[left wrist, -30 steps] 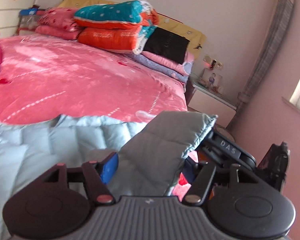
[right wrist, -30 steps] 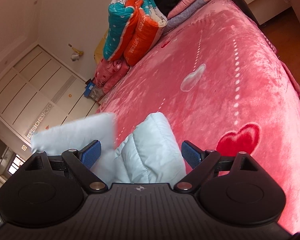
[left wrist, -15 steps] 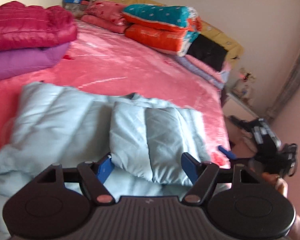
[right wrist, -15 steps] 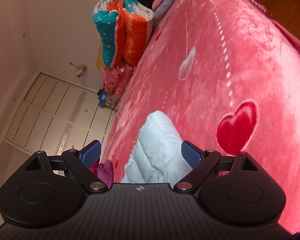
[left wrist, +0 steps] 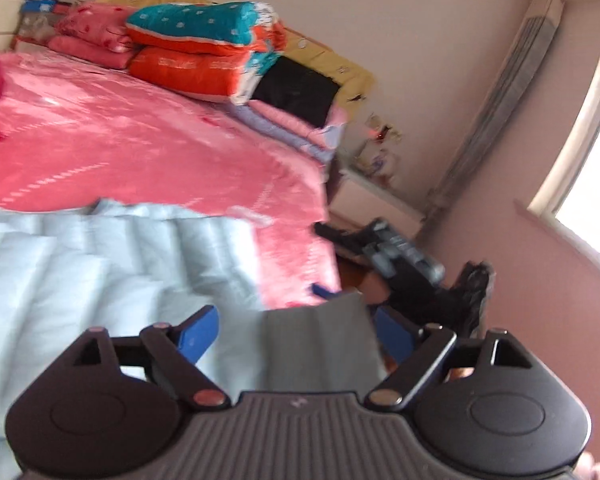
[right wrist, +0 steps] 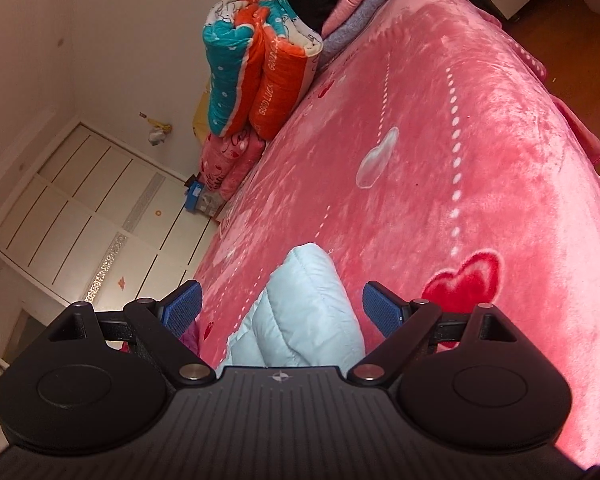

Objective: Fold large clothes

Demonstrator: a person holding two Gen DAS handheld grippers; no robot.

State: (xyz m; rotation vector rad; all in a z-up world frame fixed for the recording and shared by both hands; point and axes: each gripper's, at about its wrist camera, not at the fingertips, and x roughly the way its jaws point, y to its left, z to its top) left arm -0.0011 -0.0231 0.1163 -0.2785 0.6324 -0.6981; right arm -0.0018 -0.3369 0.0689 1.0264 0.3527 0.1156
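A light blue padded jacket [left wrist: 80,280] lies spread on the pink bed cover [left wrist: 140,152]. One flap of it [left wrist: 320,344], grey in shadow, stands up between the fingers of my left gripper [left wrist: 296,334]. Those jaws are opening; the left pad [left wrist: 198,332] is clear of the cloth. The right gripper's black body [left wrist: 404,260] shows just past the bed's edge. In the right wrist view a puffy fold of the jacket [right wrist: 308,312] sits between the fingers of my right gripper [right wrist: 282,310], which is open with both pads off the cloth.
Folded teal and orange quilts [left wrist: 204,52] and pink pillows [left wrist: 92,36] are stacked at the head of the bed. A nightstand [left wrist: 372,196], a tall air conditioner [left wrist: 508,88] and a window [left wrist: 588,152] stand at the right. A white wardrobe [right wrist: 80,216] lines the far wall.
The left view has swung right, off the flat jacket with its folded sleeve, and its jaws stand wider around a raised flap. The right view has rolled a little, with the fold still between its fingers.
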